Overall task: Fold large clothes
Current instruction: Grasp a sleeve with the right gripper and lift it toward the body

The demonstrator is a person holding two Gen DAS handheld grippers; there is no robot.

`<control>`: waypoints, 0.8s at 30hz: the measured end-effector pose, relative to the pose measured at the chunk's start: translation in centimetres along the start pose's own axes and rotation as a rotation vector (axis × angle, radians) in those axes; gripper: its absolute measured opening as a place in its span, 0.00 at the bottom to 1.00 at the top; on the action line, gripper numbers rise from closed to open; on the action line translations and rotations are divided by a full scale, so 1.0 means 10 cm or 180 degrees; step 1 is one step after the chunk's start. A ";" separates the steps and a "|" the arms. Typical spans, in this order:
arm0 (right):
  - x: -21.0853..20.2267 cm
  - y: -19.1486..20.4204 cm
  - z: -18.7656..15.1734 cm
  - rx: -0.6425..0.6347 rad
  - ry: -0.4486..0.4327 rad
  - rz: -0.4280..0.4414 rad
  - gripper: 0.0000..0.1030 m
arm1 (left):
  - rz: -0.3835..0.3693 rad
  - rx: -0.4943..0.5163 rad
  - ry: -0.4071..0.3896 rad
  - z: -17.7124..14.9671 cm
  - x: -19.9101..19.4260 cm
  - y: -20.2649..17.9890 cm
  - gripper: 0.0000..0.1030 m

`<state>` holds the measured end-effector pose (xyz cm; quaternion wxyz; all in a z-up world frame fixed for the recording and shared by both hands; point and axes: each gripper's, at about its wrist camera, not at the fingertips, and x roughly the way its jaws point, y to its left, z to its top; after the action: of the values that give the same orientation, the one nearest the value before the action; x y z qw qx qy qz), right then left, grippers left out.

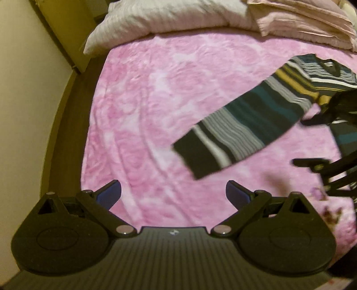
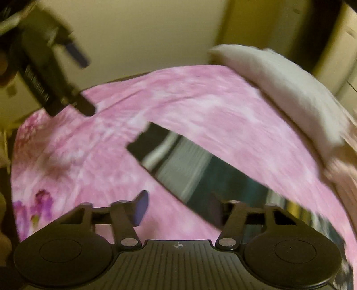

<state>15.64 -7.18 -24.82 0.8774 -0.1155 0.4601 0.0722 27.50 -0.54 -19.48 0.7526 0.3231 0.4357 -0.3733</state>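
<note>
Insp A: L gripper (image 1: 173,196), fingers (image 1: 109,193) wide apart, nothing btwn them, over bare pink bedspread (image 1: 138,107). R gripper (image 2: 178,210), fingers (image 2: 140,208) also apart, empty; right-side finger overlaps sleeve edge, contact can't be told (blur).

Insp B: Garment?

Insp A: Striped sweater (image 1: 312,78) flat on bed. In L view its sleeve (image 1: 241,125) runs from 2 o'clock down toward centre, cuff near but clear of L fingers. Pillow (image 1: 160,20) at 12.

Insp B: Advice?

Insp A: My judgement: pinch cuff w/ L, shoulder seam w/ R, fold sleeve across body, keep cloth taut, no bunching.
</note>
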 end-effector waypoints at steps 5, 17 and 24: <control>0.91 0.46 0.21 -0.0665 -0.0029 0.0063 0.37 | -0.0034 -0.0188 0.0057 -0.13 0.35 0.39 0.95; 1.23 0.41 0.46 -0.0728 -0.0236 -0.0023 0.00 | -0.0048 -0.0488 0.0109 -0.22 0.43 0.63 0.95; 0.08 -1.24 0.49 0.1317 -0.0993 -0.0513 0.00 | -0.0164 -0.0255 -0.0141 0.30 0.25 0.11 0.95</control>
<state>22.84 -17.75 -21.09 0.9455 0.0426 0.3136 -0.0765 30.50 -3.15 -20.25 0.7646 0.2731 0.4417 -0.3818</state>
